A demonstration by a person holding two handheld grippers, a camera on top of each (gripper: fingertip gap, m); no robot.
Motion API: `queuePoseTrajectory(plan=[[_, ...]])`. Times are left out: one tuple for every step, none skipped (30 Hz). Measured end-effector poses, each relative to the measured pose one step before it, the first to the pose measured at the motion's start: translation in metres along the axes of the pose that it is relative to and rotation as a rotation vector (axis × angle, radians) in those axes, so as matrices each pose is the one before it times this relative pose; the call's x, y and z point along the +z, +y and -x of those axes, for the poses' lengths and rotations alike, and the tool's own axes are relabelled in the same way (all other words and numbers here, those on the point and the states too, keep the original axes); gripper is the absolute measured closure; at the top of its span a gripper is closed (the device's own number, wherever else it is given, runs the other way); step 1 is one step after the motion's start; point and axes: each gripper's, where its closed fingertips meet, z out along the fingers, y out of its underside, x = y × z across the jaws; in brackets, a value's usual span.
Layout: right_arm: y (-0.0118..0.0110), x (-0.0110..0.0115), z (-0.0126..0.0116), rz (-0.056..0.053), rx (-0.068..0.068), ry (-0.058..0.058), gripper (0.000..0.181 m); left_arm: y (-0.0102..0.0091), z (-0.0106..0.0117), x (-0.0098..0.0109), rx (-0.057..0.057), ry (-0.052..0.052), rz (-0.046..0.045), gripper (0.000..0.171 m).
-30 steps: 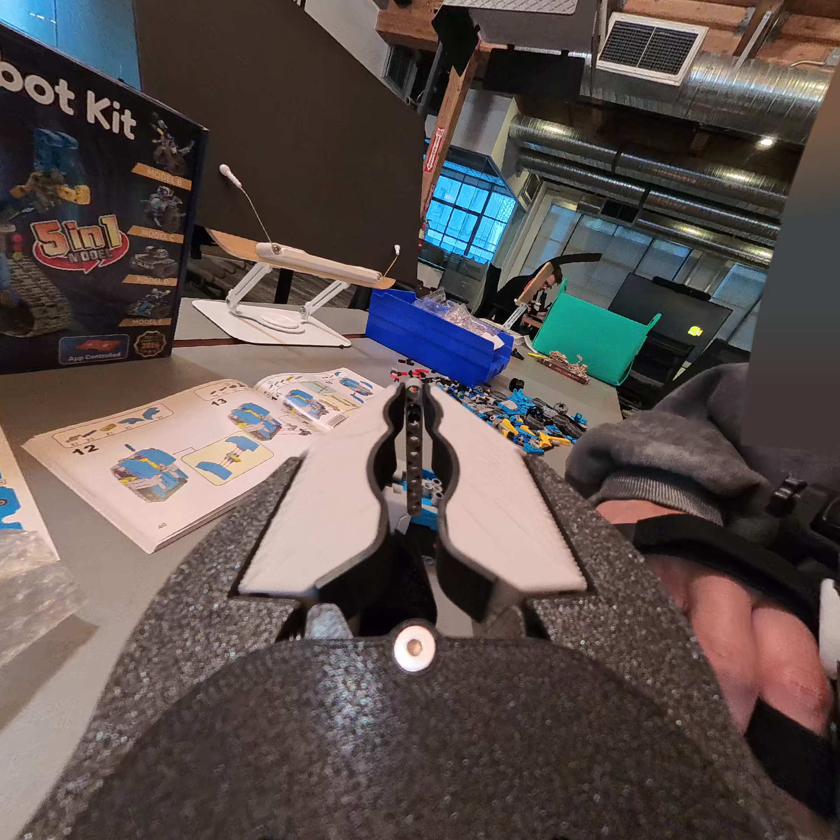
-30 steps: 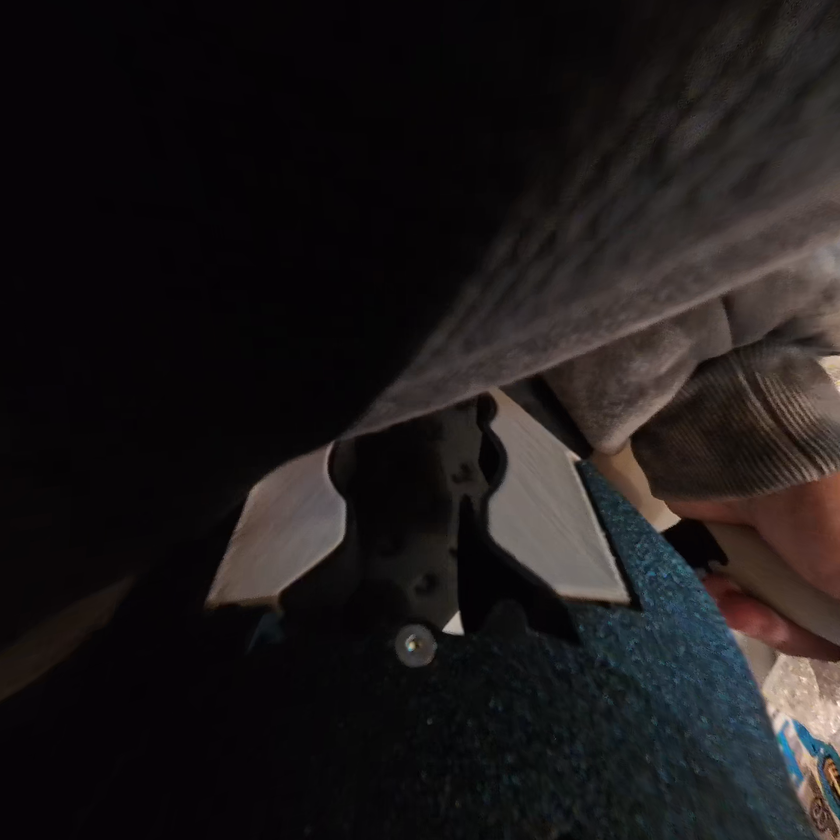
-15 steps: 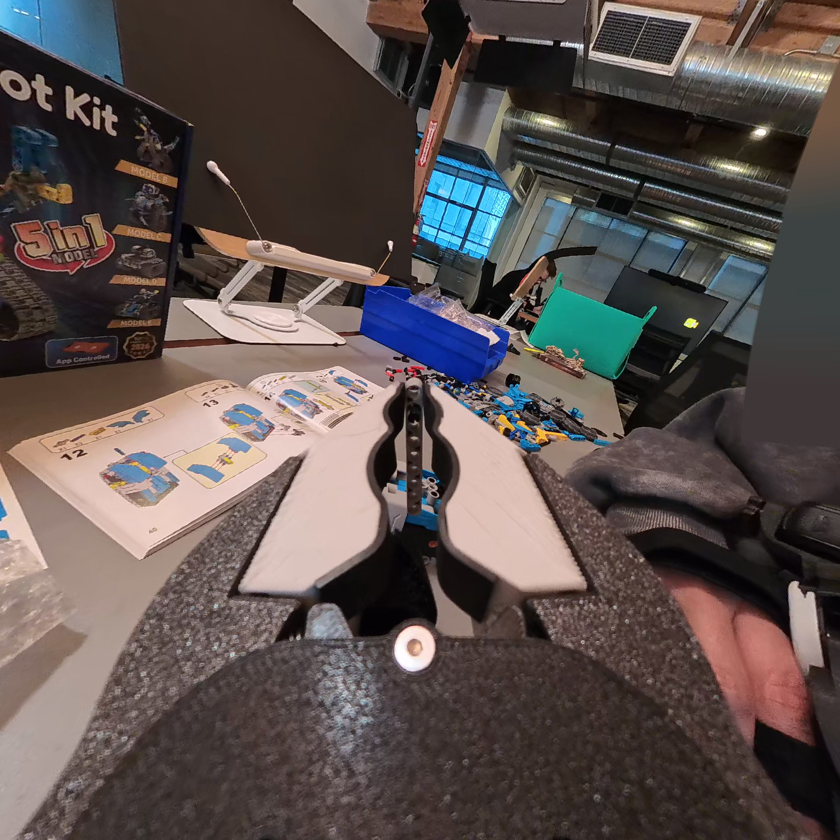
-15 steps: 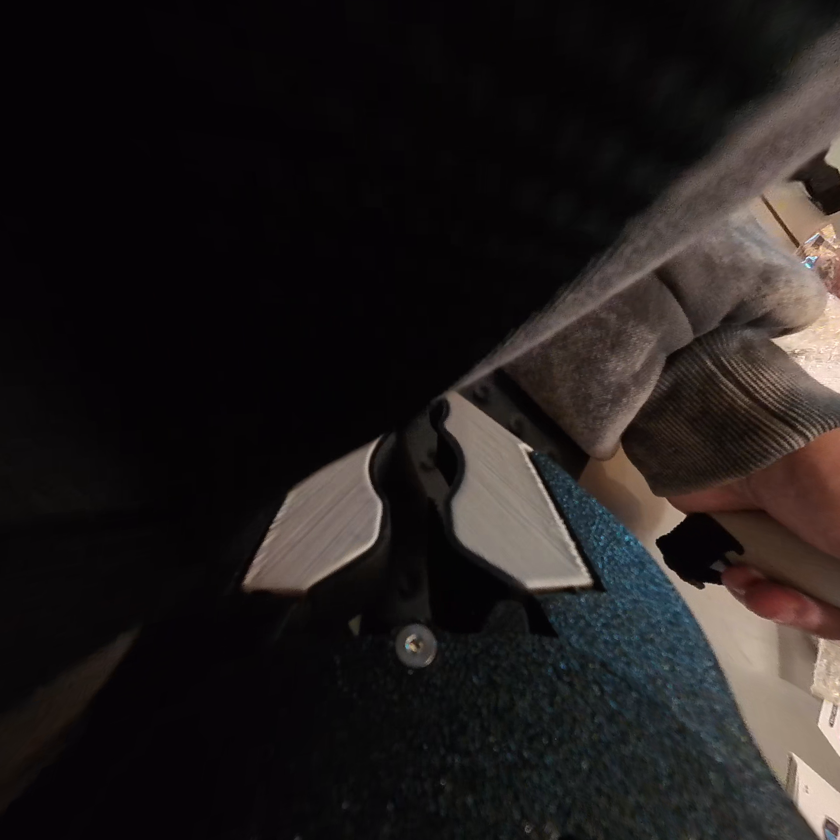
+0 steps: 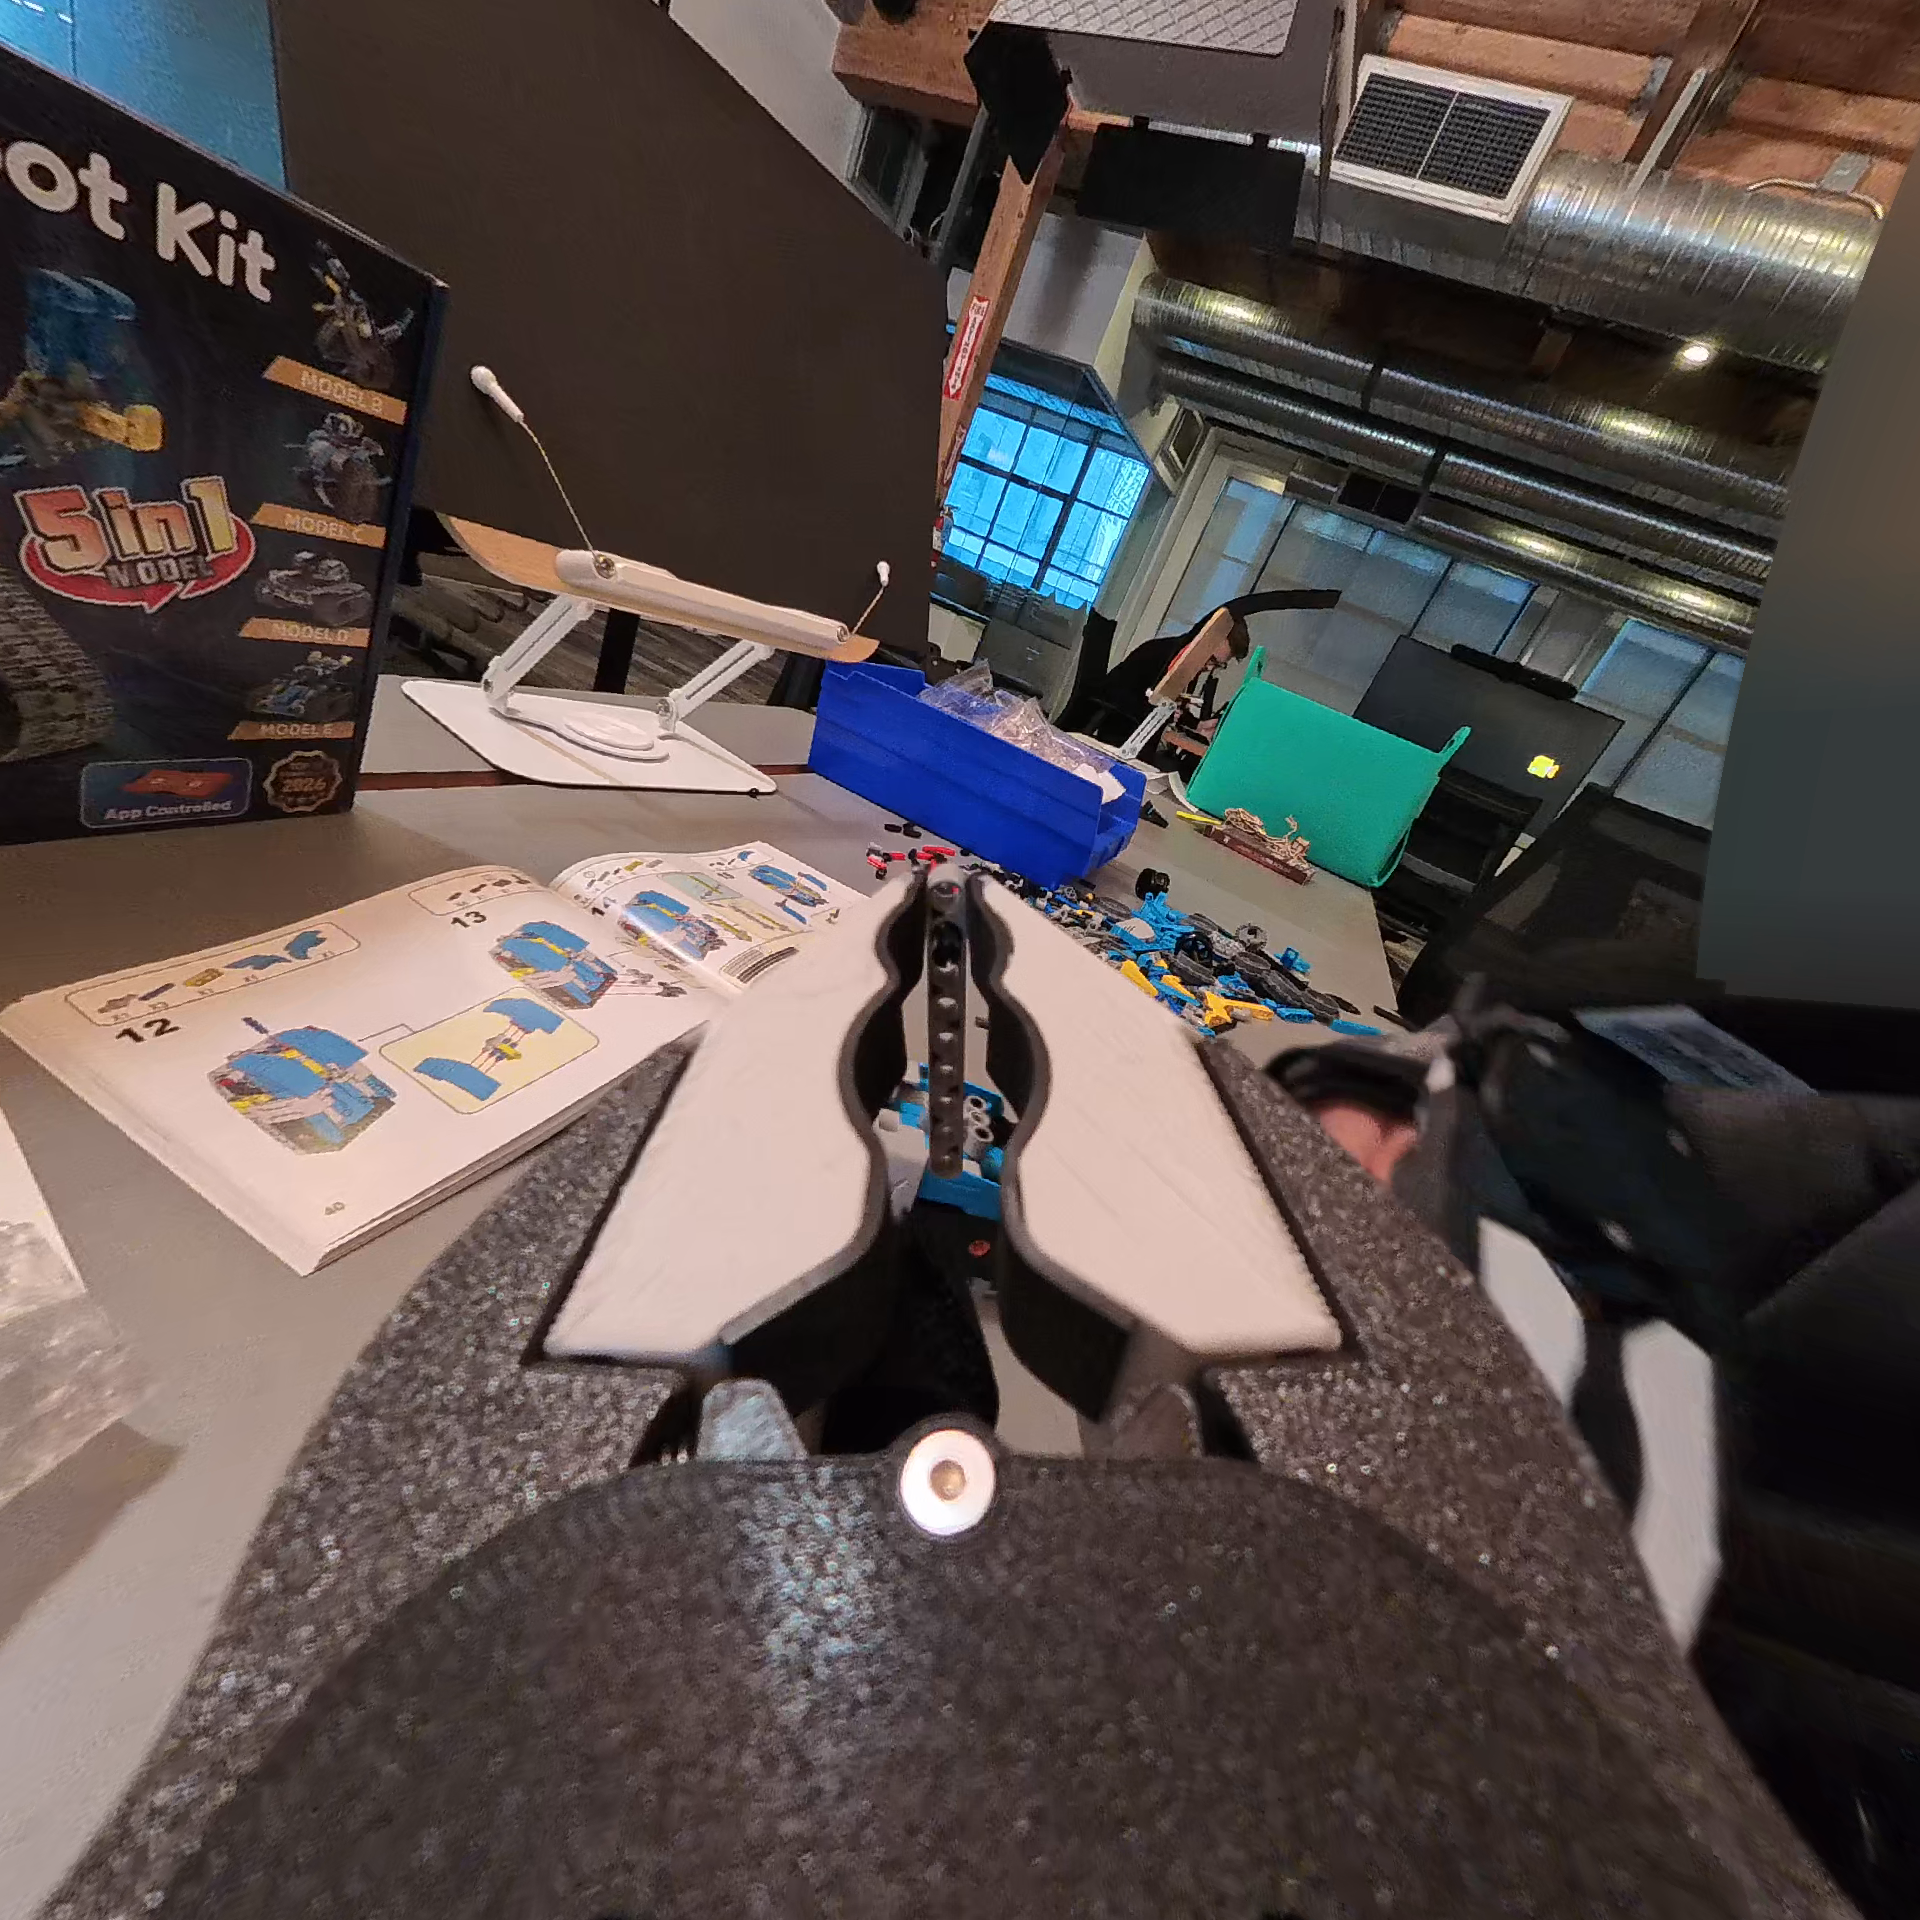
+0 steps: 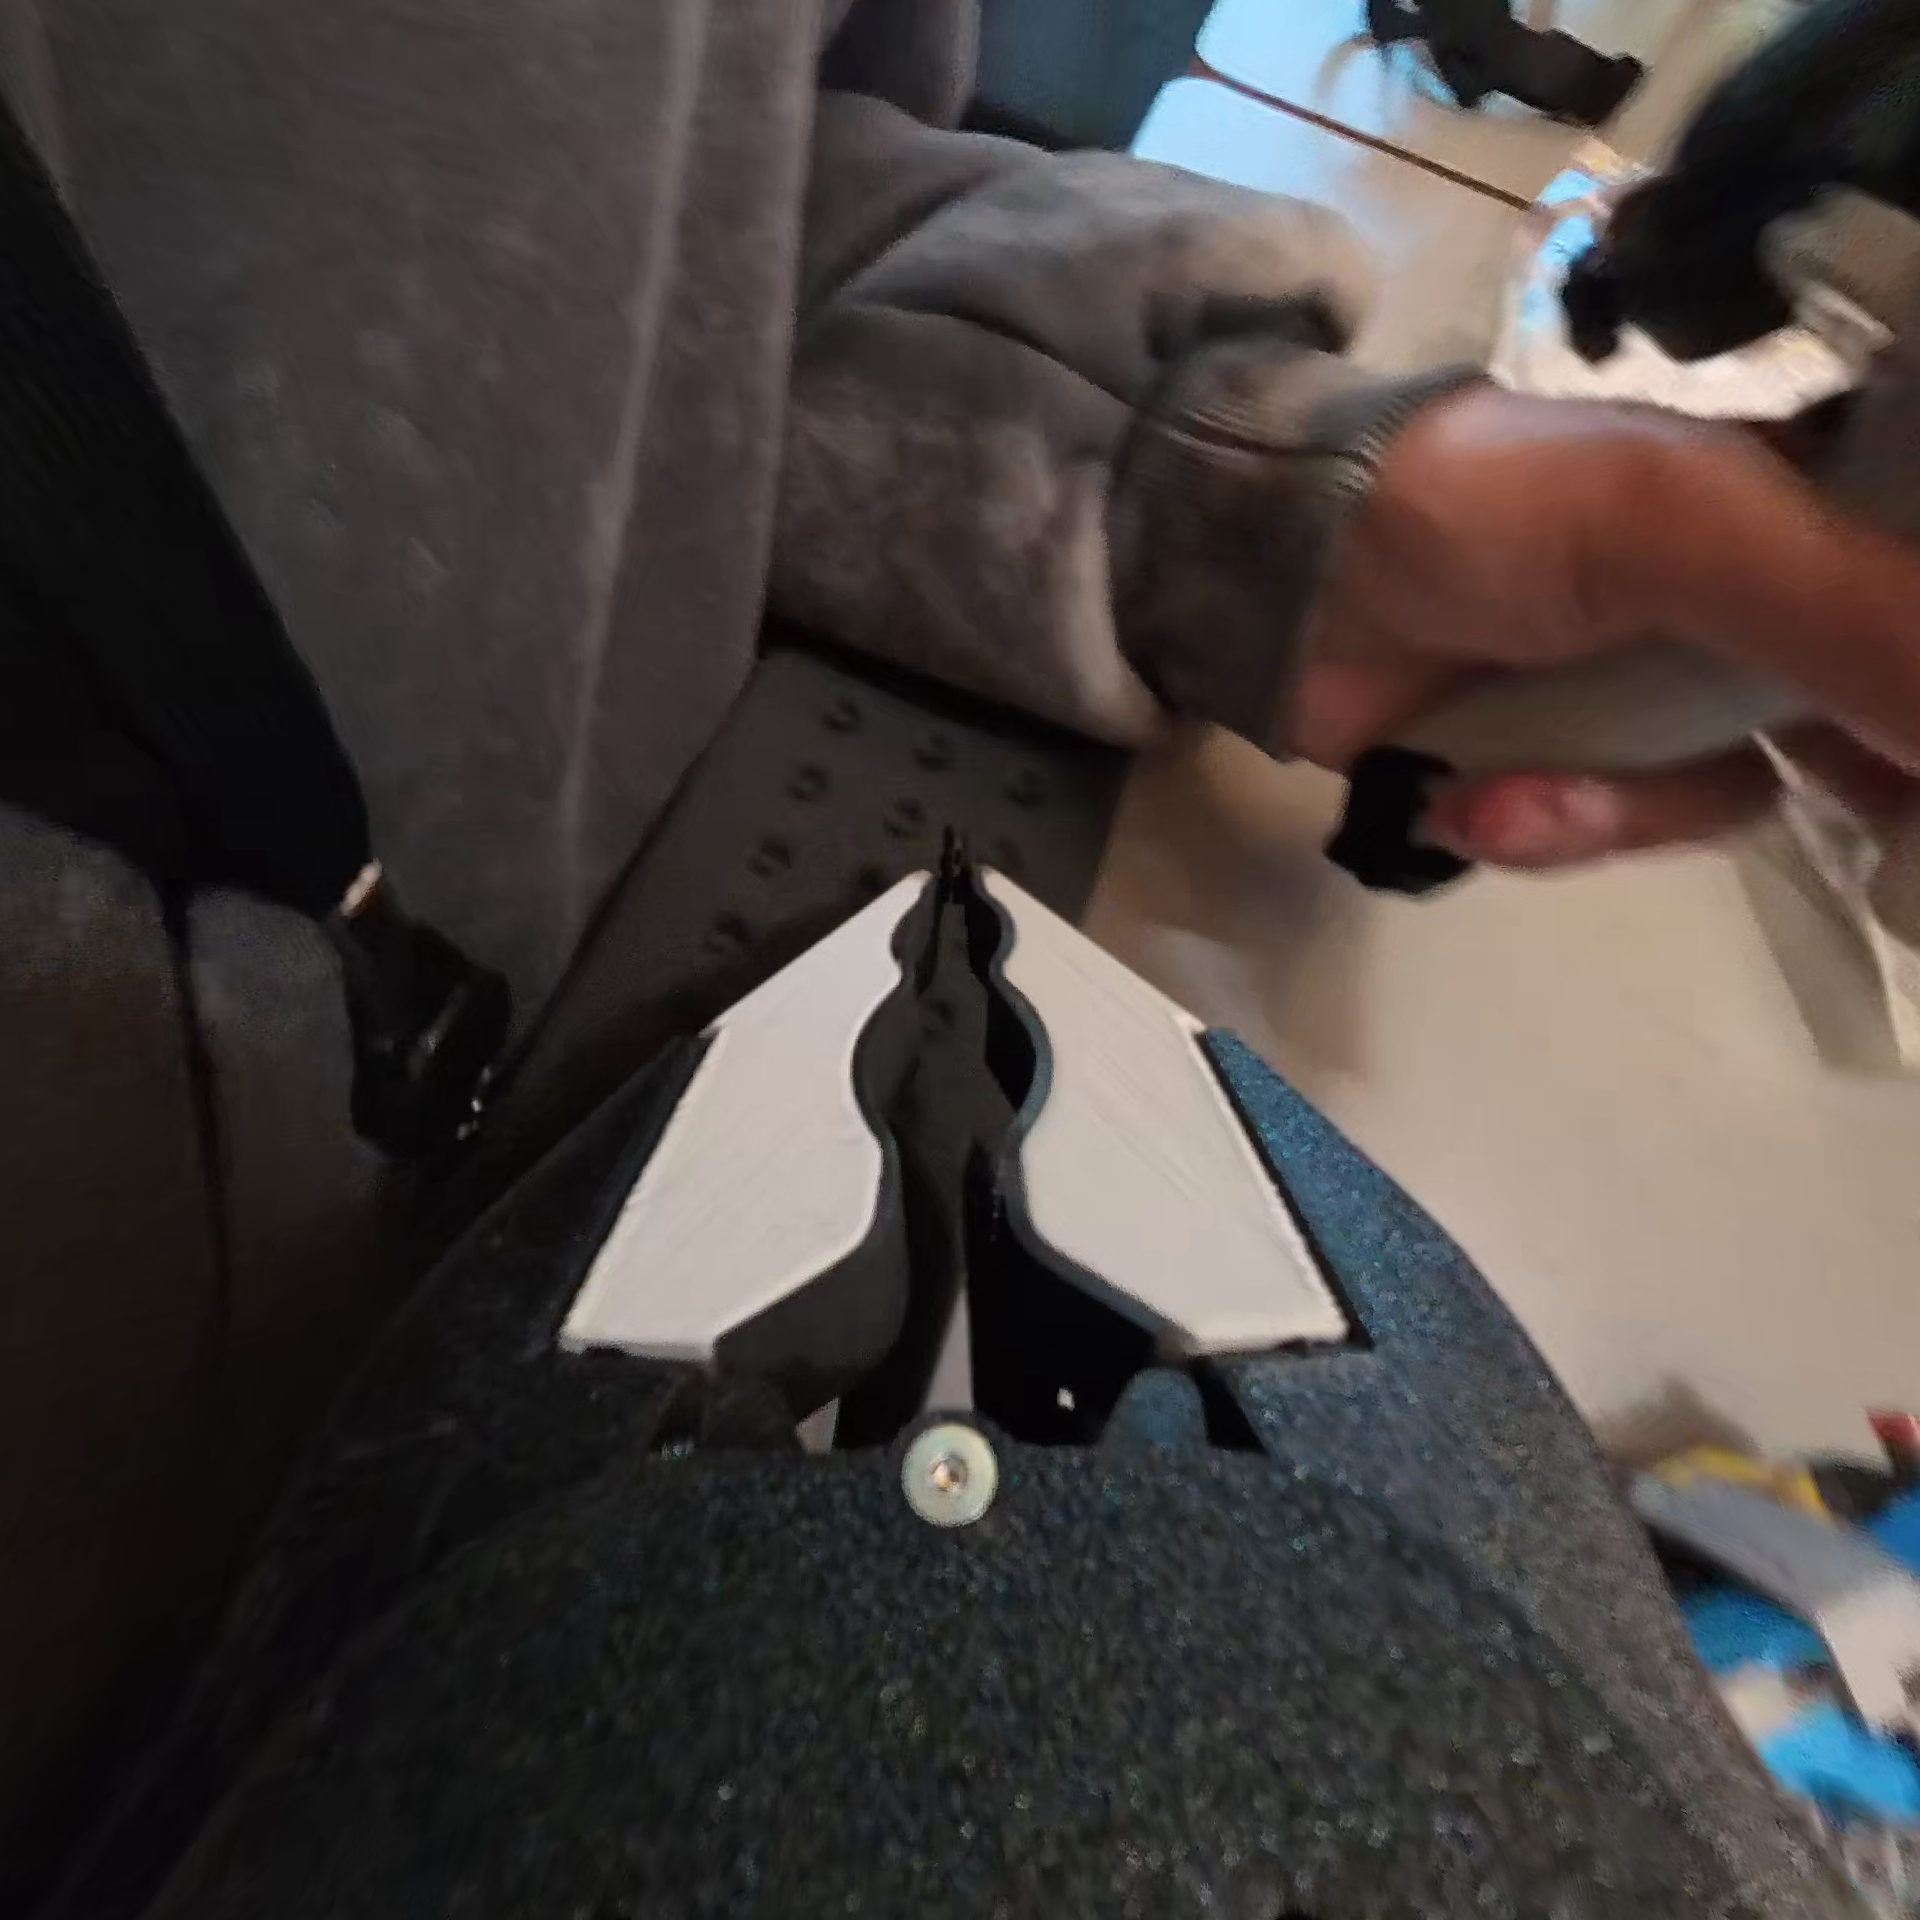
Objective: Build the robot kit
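Note:
My left gripper (image 5: 945, 894) is shut on a dark grey perforated beam (image 5: 945, 1029), held on edge between the pads. The beam joins a small blue and grey assembly (image 5: 961, 1179) that shows below the jaws, above the grey table (image 5: 260, 1351). My right gripper (image 6: 951, 883) is shut, with a tiny black part (image 6: 951, 854) sticking out at its tips. It points at a person's grey sleeve (image 6: 987, 416) and the hand (image 6: 1558, 582) that grips a handle. A blurred dark shape (image 5: 1558, 1143) sits at the right of the left wrist view.
An open instruction booklet (image 5: 416, 1039) lies left of the left gripper. A dark kit box (image 5: 177, 499) stands at the far left. Behind are a white folding stand (image 5: 623, 665), a blue bin (image 5: 966, 779), a green bag (image 5: 1320, 790) and a pile of loose blue and black pieces (image 5: 1195, 956). The grippers' ends are close to 20 cm from one another.
The right gripper's jaws closed from partly apart to shut, and its view swung out from the dark under the sleeve toward the table. The left gripper stays about where it was, with the beam in it.

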Motion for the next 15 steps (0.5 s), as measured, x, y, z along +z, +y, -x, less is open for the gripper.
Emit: queuePoseTrajectory(plan=[[0.00602, -0.01021, -0.0073, 0.0029, 0.0452, 0.0212, 0.177, 0.00082, -0.00093, 0.00048, -0.0015, 0.0063, 0.00508, 0.164], [0.00857, -0.01187, -0.00964, 0.0118, 0.0421, 0.0372, 0.177, 0.0015, -0.0015, 0.00073, -0.0006, 0.0084, 0.00845, 0.164], [0.01161, -0.01291, -0.01147, 0.0198, 0.034, 0.0487, 0.177, 0.00199, -0.00209, 0.00095, 0.0024, 0.0088, 0.01101, 0.164], [0.01676, -0.01243, -0.01062, 0.0435, 0.0461, 0.0363, 0.177, 0.00207, -0.00251, 0.00111, 0.0074, 0.0088, 0.01235, 0.164], [0.02049, -0.01239, -0.01073, 0.0619, 0.0507, 0.0338, 0.177, 0.00178, -0.0028, 0.00127, 0.0114, 0.0091, 0.012, 0.164], [0.01982, -0.01211, -0.0109, 0.0546, 0.0419, 0.0409, 0.177, 0.00179, -0.00279, 0.00146, 0.0123, 0.0087, 0.01189, 0.164], [0.01789, -0.01069, -0.00668, 0.0457, 0.0411, 0.016, 0.177, 0.00204, -0.00241, 0.00169, 0.011, 0.0077, 0.01248, 0.164], [0.01605, -0.00905, -0.00446, 0.0444, 0.0444, 0.0058, 0.177, 0.00214, -0.00205, 0.00169, 0.0081, 0.0073, 0.0125, 0.164], [0.01433, -0.00711, -0.00536, 0.0402, 0.0339, 0.0172, 0.177, 0.00222, -0.00128, 0.00146, 0.0054, 0.0049, 0.01131, 0.164], [0.01369, -0.00481, -0.00262, 0.0445, 0.0261, 0.0016, 0.177, 0.00204, -0.00047, 0.00125, 0.004, 0.0015, 0.00993, 0.164], [0.01189, -0.00329, -0.00349, 0.0413, 0.0138, 0.0133, 0.177, 0.00187, 0.00019, 0.00104, 0.0024, -0.0003, 0.0087, 0.164], [0.00973, -0.00191, -0.00428, 0.0317, 0.0027, 0.0229, 0.177, 0.00137, 0.00042, 0.00076, 0.0009, -0.0009, 0.00675, 0.164], [0.00785, -0.00059, -0.00067, 0.0278, -0.0002, 0.0006, 0.177, 0.00118, 0.0005, 0.00071, -0.0008, -0.0004, 0.00539, 0.164], [0.00209, -0.00101, -0.00014, -0.0026, 0.0017, -0.0032, 0.177, 0.00098, 0.00044, 0.0004, -0.0023, -0.0002, 0.00433, 0.164], [0.00019, -0.0009, 0.00011, -0.0091, 0.0056, -0.0061, 0.177, 0.00058, 0.00072, 0.00009, -0.0026, -0.0009, 0.00213, 0.164]])
